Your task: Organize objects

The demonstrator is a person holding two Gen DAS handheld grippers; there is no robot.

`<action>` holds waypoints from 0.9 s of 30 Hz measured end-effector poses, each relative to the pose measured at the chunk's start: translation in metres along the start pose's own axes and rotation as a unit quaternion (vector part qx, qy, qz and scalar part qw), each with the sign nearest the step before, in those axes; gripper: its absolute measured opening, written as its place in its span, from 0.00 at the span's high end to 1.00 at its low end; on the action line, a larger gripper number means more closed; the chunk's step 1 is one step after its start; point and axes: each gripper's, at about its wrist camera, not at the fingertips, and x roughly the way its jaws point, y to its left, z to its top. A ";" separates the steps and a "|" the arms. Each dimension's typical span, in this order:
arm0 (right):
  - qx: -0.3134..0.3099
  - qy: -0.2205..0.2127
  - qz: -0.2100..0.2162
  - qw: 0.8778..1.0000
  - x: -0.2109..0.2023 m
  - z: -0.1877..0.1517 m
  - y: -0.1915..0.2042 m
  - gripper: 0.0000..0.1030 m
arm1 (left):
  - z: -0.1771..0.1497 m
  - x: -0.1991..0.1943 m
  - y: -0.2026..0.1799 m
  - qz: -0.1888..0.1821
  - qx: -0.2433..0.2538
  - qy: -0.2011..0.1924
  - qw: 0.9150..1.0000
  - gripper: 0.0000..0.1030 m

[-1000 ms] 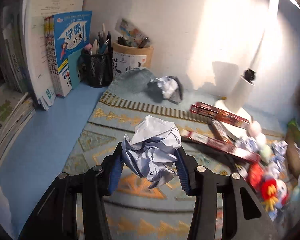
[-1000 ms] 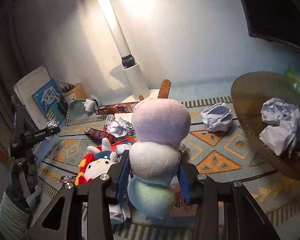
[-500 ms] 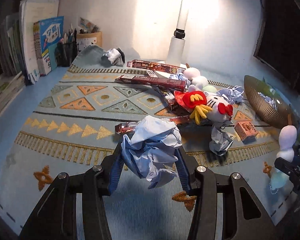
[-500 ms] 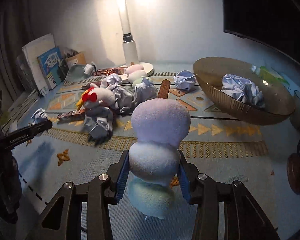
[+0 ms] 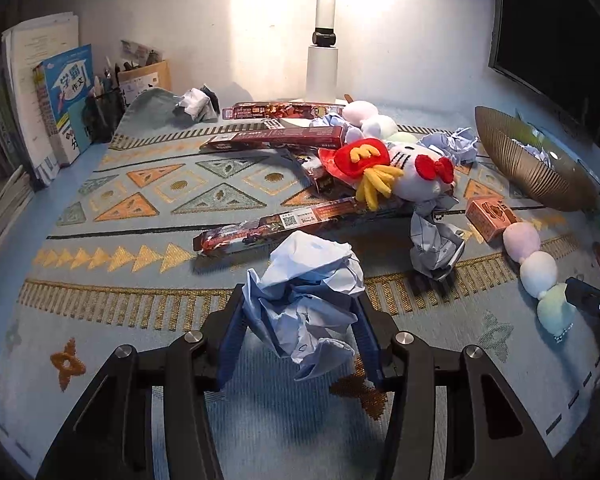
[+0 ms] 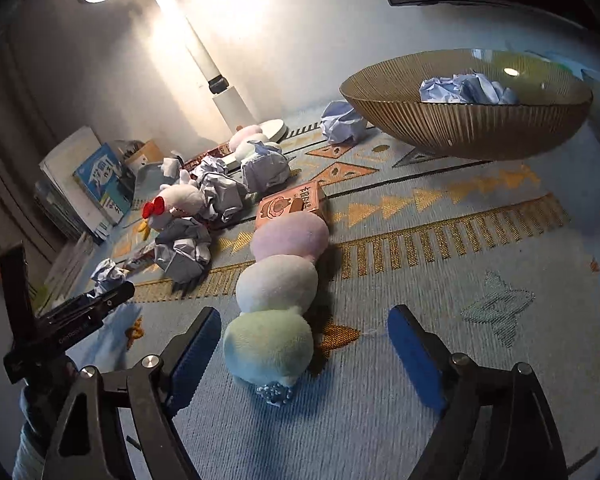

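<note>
The left gripper (image 5: 300,320) pinches one crumpled pale-blue paper ball (image 5: 306,300). The right gripper (image 6: 304,344) is spread around one three-ball pastel plush skewer (image 6: 278,284) lying on the patterned mat (image 6: 480,248), ribbed brown bowl (image 6: 464,120) at 1 o'clock.

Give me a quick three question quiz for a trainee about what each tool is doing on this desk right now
1. True or false: the left tool is shut on a crumpled paper ball.
2. Multiple choice: the three-ball plush skewer is
A. clamped in the right tool
B. lying on the mat between the open fingers
C. inside the ribbed bowl
3. Fill in: the ribbed bowl already holds crumpled ______.

Key
1. True: both blue pads press the paper ball, held above the mat.
2. B: the right tool's fingers stand wide apart with the plush skewer lying between them.
3. Paper.
</note>
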 end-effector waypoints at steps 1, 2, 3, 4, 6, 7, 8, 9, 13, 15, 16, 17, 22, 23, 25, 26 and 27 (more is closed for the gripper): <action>0.003 -0.001 0.005 1.000 0.000 0.000 -0.001 0.16 | 0.000 0.001 0.001 -0.003 -0.002 0.002 1.000 0.54; 0.004 -0.001 0.012 1.000 -0.001 0.000 -0.001 0.15 | 0.000 0.001 0.001 -0.005 -0.002 0.004 1.000 0.54; 0.005 -0.001 0.016 1.000 0.000 0.001 -0.002 0.14 | 0.000 0.002 0.000 -0.006 -0.002 0.005 1.000 0.54; 0.007 -0.001 0.018 1.000 -0.001 0.001 -0.002 0.14 | -0.001 0.002 -0.001 -0.006 0.001 0.005 1.000 0.54; 0.008 0.000 0.014 1.000 0.000 0.001 -0.001 0.14 | -0.001 0.002 -0.003 -0.005 0.007 0.007 1.000 0.54; 0.006 0.003 0.003 1.000 0.000 0.001 0.002 0.14 | -0.001 0.003 -0.004 -0.005 0.010 0.007 1.000 0.54; 0.002 0.008 -0.012 1.000 0.002 0.001 0.008 0.12 | -0.001 0.003 -0.004 -0.004 0.010 0.008 1.000 0.54; -0.006 0.016 -0.023 1.000 0.005 0.001 0.015 0.09 | -0.001 0.003 -0.004 -0.004 0.010 0.009 1.000 0.54; -0.048 0.043 -0.064 0.996 0.023 -0.001 0.048 0.05 | -0.001 0.003 -0.003 -0.005 0.006 0.010 1.000 0.54; -0.044 0.034 -0.102 0.993 0.028 -0.002 0.050 0.17 | -0.001 0.003 -0.002 -0.002 0.005 0.011 1.000 0.54; -0.039 0.028 -0.121 0.991 0.029 -0.001 0.050 0.30 | -0.001 0.003 -0.002 0.000 0.005 0.011 1.000 0.54; -0.031 0.026 -0.128 0.991 0.029 0.001 0.049 0.53 | -0.001 0.004 -0.003 0.002 0.005 0.012 1.000 0.54; -0.022 0.021 -0.096 0.995 0.014 0.006 0.040 0.58 | -0.001 -0.006 -0.011 0.007 0.012 0.006 1.000 0.55; -0.014 0.013 -0.086 0.996 0.005 0.008 0.037 0.58 | 0.001 -0.013 -0.013 -0.011 0.001 0.003 1.000 0.55; 0.002 -0.009 -0.069 0.998 -0.016 0.017 0.032 0.58 | 0.011 -0.031 -0.023 -0.055 -0.017 -0.016 0.998 0.55; 0.007 -0.023 -0.067 0.997 -0.027 0.024 0.030 0.58 | 0.020 -0.041 -0.033 -0.071 -0.016 -0.030 0.997 0.55; 0.010 -0.037 -0.066 0.997 -0.037 0.033 0.028 0.58 | 0.031 -0.049 -0.044 -0.084 -0.010 -0.042 0.996 0.55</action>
